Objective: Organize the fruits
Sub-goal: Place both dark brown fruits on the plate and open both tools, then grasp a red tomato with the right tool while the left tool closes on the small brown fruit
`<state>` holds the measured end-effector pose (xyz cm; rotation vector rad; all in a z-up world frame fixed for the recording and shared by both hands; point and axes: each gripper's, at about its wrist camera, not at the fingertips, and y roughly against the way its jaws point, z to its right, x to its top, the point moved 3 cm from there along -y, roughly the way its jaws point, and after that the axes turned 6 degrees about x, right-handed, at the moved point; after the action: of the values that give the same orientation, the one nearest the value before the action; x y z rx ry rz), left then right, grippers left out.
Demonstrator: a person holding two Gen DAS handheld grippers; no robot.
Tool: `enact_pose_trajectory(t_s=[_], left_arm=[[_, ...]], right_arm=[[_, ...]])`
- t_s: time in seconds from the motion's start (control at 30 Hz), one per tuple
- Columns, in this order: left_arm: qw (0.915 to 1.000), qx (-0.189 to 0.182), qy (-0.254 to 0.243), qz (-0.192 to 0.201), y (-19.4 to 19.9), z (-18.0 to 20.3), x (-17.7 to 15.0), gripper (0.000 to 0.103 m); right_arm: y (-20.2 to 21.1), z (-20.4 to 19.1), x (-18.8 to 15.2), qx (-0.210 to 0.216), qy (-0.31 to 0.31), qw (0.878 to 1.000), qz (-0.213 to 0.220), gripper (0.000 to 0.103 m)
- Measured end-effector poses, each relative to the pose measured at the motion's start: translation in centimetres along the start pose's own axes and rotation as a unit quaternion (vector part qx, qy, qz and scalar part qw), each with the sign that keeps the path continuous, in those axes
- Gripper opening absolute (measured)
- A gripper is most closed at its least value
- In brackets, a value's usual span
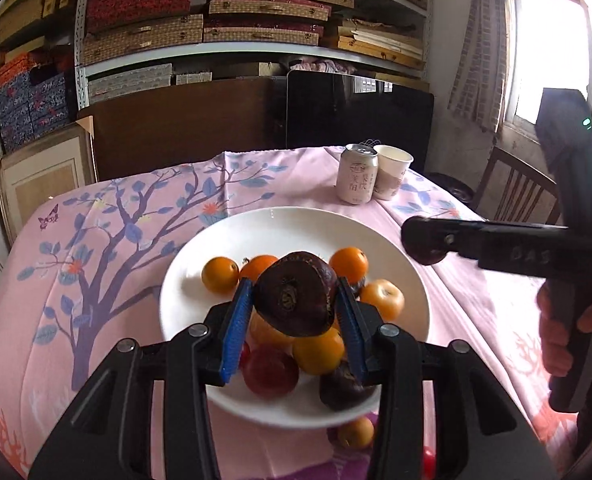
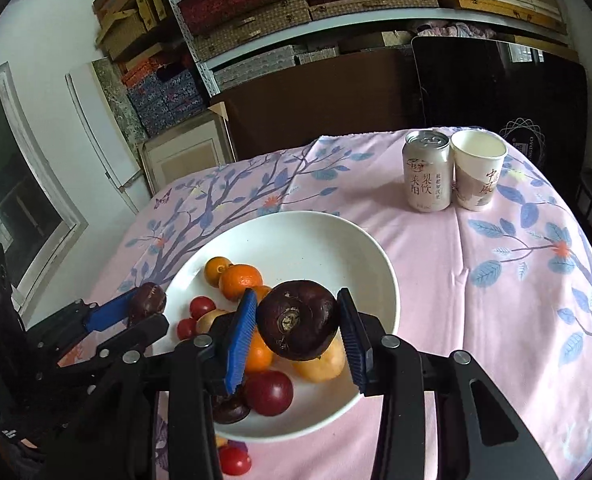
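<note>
Fruits [image 1: 320,352] mostly lie heaped on the near half of the white plate [image 1: 296,232], directly under and just beyond both sets of jaws: oranges [image 1: 220,274] past the fingertips, a red fruit [image 1: 270,368] and one dark one [image 1: 342,390] beneath the finger bases.

The left gripper [image 1: 295,284] is clamped on a dark fruit [image 1: 296,300]. Both blue pads press its flanks, and its stem scar faces back toward the camera. The right gripper [image 2: 296,294] grips a second dark fruit [image 2: 300,320] in the same way, with a pad against each side.

Both fruits hang clear above the heap, touching nothing below, so only the pad pressure is carrying them. The grip across the widest part makes sense, since these round, smooth fruits would likely roll out of a hold taken off centre.

Judging by the matching picks, the dark ones are being sorted apart from the orange and red fruit; where they are to go is not apparent.

A small orange [image 1: 356,432] and a tomato [image 2: 234,460] lie on the cloth [image 2: 436,280] behind the jaws, off the plate, so gathering looks unfinished.

The can [image 2: 428,176] and cup [image 2: 478,172] stand well beyond the fingertips, out of the working area.
</note>
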<state>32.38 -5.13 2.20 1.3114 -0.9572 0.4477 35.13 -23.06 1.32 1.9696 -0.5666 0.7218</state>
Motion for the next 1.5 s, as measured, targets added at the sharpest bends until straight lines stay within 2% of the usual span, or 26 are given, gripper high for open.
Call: enact_pose_trajectory(t_s=[0.03, 0.07, 0.1, 0.13, 0.2, 0.27, 0.37, 0.47, 0.57, 0.7, 0.83, 0.97, 1.07, 1.1, 1.13, 1.23, 1.27, 1.3, 1.33, 1.4, 1.47, 1.5], left_arm=[[1.0000, 0.001, -0.003, 0.003, -0.4, -0.1, 0.0, 0.044], [0.9999, 0.014, -0.003, 0.006, -0.6, -0.2, 0.0, 0.055], [0.9997, 0.024, 0.002, 0.008, -0.7, -0.3, -0.1, 0.093], [0.9993, 0.032, 0.009, 0.019, -0.3, -0.5, -0.3, 0.099], [0.9990, 0.033, 0.008, 0.030, 0.6, -0.7, -0.5, 0.099], [0.9994, 0.025, 0.002, 0.023, 1.7, -1.0, -0.9, 0.099], [0.9998, 0.016, 0.000, 0.011, 3.6, -1.4, -2.5, 0.099], [0.9996, 0.009, -0.025, -0.008, 4.9, -0.9, -5.1, 0.099], [0.9970, 0.028, -0.060, -0.040, 4.2, -0.1, -7.9, 0.099], [0.9929, 0.014, -0.094, -0.072, 2.7, 1.5, -10.2, 0.099], [0.9901, 0.015, -0.117, -0.076, 1.7, 2.8, -10.4, 0.099], [0.9921, -0.014, -0.090, -0.087, 0.3, 2.7, -10.0, 0.099], [0.9896, -0.030, -0.086, -0.111, -1.1, 3.0, -10.1, 0.098], [0.9890, -0.044, -0.083, -0.114, -1.2, 3.2, -10.1, 0.095], [0.9889, -0.061, -0.079, -0.110, -1.0, 3.4, -10.0, 0.083], [0.9888, -0.080, -0.066, -0.107, -1.0, 4.0, -9.9, 0.071], [0.9865, -0.097, -0.072, -0.110, -1.0, 4.4, -10.0, 0.068], [0.9858, -0.105, -0.075, -0.107, -0.8, 4.7, -9.9, 0.057], [0.9865, -0.104, -0.079, -0.099, -0.5, 4.9, -9.8, 0.047], [0.9873, -0.087, -0.103, -0.085, 0.1, 5.5, -9.8, 0.041], [0.9855, -0.066, -0.137, -0.074, 0.6, 6.0, -10.2, 0.038], [0.9851, -0.057, -0.145, -0.072, 0.7, 6.1, -10.3, 0.029]], right_arm=[[-0.8, 0.3, -0.1, 0.023, 0.005, 1.000, -0.011, 0.056], [-1.0, 0.6, -0.4, 0.033, 0.011, 0.999, -0.009, 0.085], [-0.8, 0.9, -0.8, 0.016, 0.013, 1.000, 0.005, 0.096], [-0.4, 1.2, -1.1, 0.002, 0.016, 1.000, 0.015, 0.096], [0.3, 1.7, -1.9, 0.008, 0.020, 1.000, 0.002, 0.096], [1.4, 1.9, -3.0, 0.000, 0.012, 1.000, -0.014, 0.096], [3.9, 0.9, -5.7, -0.011, 0.034, 0.999, -0.018, 0.097], [6.4, -1.2, -9.6, -0.005, 0.065, 0.998, -0.023, 0.098], [6.9, -3.6, -13.4, 0.004, 0.092, 0.994, -0.053, 0.098], [5.2, -6.2, -17.1, 0.008, 0.128, 0.986, -0.103, 0.098], [3.7, -7.7, -18.8, 0.002, 0.167, 0.978, -0.128, 0.098], [3.0, -7.9, -19.5, 0.015, 0.168, 0.975, -0.146, 0.098], [2.9, -8.1, -19.5, 0.017, 0.168, 0.975, -0.147, 0.098], [2.9, -8.2, -19.6, 0.016, 0.167, 0.975, -0.147, 0.098], [3.0, -8.3, -19.6, 0.014, 0.169, 0.975, -0.147, 0.098], [3.0, -8.4, -19.6, 0.007, 0.169, 0.975, -0.146, 0.096], [3.0, -8.4, -19.4, 0.005, 0.164, 0.976, -0.143, 0.091], [3.0, -8.2, -19.2, 0.003, 0.158, 0.978, -0.139, 0.087], [3.0, -8.2, -19.1, 0.001, 0.154, 0.979, -0.135, 0.078], [3.0, -8.1, -18.8, -0.011, 0.155, 0.979, -0.129, 0.051], [3.0, -8.0, -18.8, -0.025, 0.161, 0.979, -0.125, 0.039], [3.0, -7.9, -18.7, -0.029, 0.161, 0.979, -0.123, 0.035]])
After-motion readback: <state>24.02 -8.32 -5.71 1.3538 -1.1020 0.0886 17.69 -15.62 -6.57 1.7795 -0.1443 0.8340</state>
